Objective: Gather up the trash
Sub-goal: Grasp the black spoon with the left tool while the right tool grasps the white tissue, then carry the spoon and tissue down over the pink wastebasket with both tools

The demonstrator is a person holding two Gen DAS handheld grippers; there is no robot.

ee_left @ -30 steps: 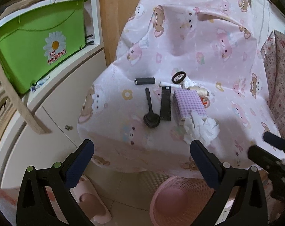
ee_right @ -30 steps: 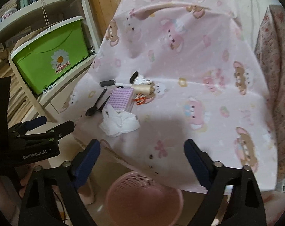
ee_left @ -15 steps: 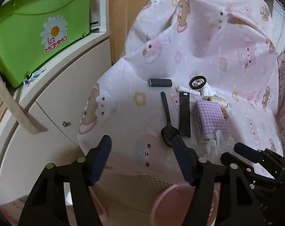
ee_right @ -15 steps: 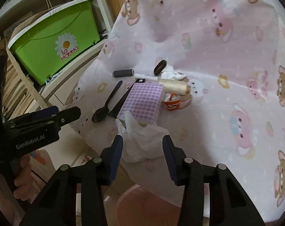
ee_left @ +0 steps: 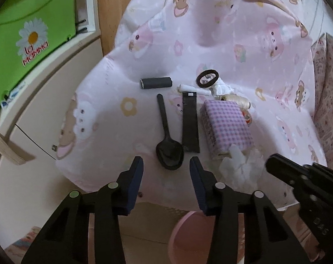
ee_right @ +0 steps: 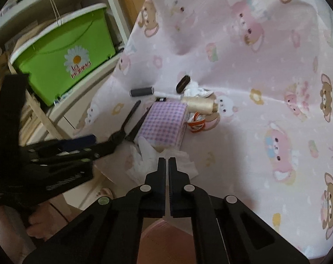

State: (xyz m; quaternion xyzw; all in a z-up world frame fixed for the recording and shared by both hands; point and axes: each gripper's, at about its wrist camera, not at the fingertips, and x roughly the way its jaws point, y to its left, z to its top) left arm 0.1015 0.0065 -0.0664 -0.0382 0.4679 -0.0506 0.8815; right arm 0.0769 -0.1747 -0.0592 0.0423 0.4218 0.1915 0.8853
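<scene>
Crumpled white tissue (ee_right: 164, 160), the trash at hand, lies at the near edge of a pink cartoon-print cloth (ee_right: 254, 70), touching the near end of a purple checked packet (ee_right: 165, 124). The right gripper (ee_right: 168, 158) meets the tissue with its fingers pressed almost together, only a thin slit between them; whether tissue is caught in that slit cannot be told. In the left wrist view the tissue (ee_left: 241, 169) sits just beside the right gripper's dark body at the right edge of the frame. The left gripper (ee_left: 166, 166) hangs over the cloth's edge with its fingers apart and nothing between them, their tips flanking the bowl of a black plastic spoon (ee_left: 167, 140). A flat black strip (ee_left: 190, 123) lies beside the spoon, a dark grey roll (ee_left: 156, 83) beyond them, and a black ring (ee_left: 207, 78) farther back near a cream thread spool (ee_right: 199, 104). A pink basket (ee_left: 184, 237) stands on the floor below the cloth's edge. A green storage box (ee_right: 63, 59) with a daisy sticker rests on a shelf to the left.
</scene>
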